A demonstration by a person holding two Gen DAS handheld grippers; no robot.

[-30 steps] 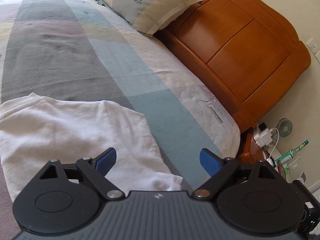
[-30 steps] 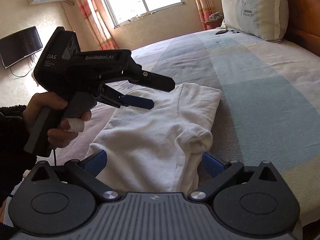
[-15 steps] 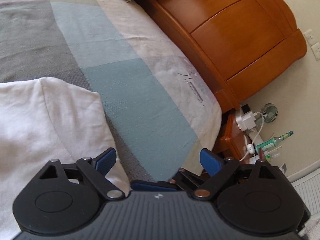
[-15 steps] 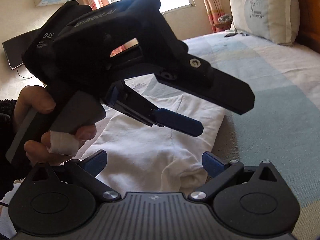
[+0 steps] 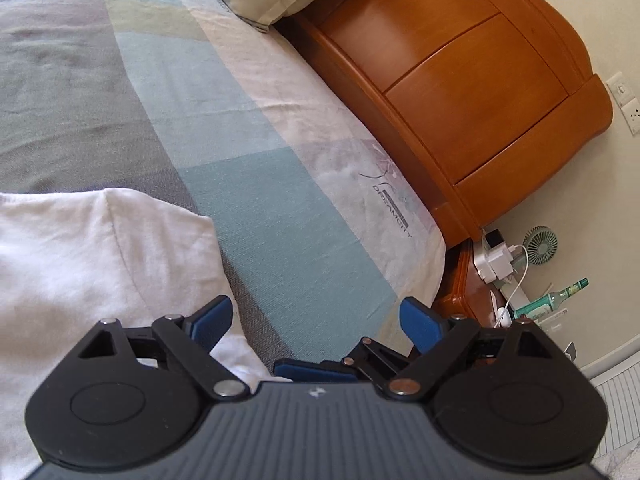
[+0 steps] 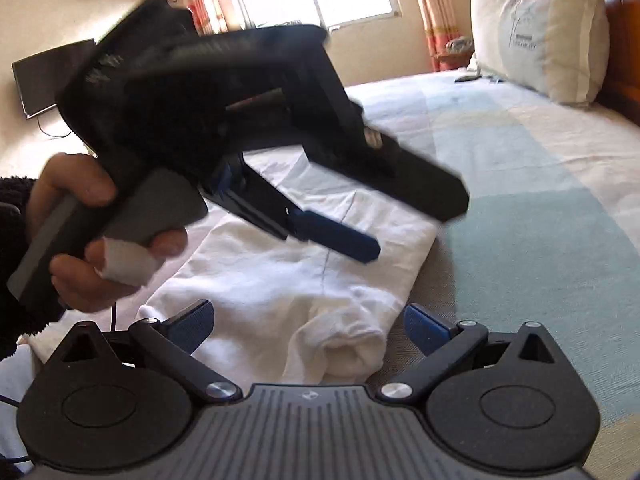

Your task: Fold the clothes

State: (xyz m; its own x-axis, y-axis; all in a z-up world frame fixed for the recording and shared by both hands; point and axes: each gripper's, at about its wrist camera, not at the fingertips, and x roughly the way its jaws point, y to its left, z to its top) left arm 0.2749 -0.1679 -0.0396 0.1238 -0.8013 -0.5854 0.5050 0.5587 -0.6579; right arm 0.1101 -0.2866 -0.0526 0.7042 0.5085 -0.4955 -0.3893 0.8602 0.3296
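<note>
A white garment (image 6: 280, 280) lies folded on the striped bedsheet (image 5: 260, 208), with a bunched sleeve (image 6: 348, 348) at its near end. My right gripper (image 6: 308, 326) is open, low over that sleeve, which lies between its jaws untouched. My left gripper (image 6: 404, 224), held by a hand (image 6: 80, 264), hovers open above the garment's right part. In the left wrist view the garment (image 5: 100, 264) fills the lower left. There the left gripper (image 5: 316, 320) spans the garment's right edge and bare sheet. One of the right gripper's fingers (image 5: 316, 372) shows just beneath it.
A pillow (image 6: 536, 36) leans on the wooden headboard (image 5: 460, 80) at the bed's far end. Beside the bed a nightstand (image 5: 468, 280) carries a charger, a small fan (image 5: 542, 242) and a green bottle (image 5: 568, 292). A TV (image 6: 48, 76) hangs on the far wall.
The left gripper has swung right across the garment, close above the right gripper, and now looms large in the right wrist view. Both stay open. The garment has not moved.
</note>
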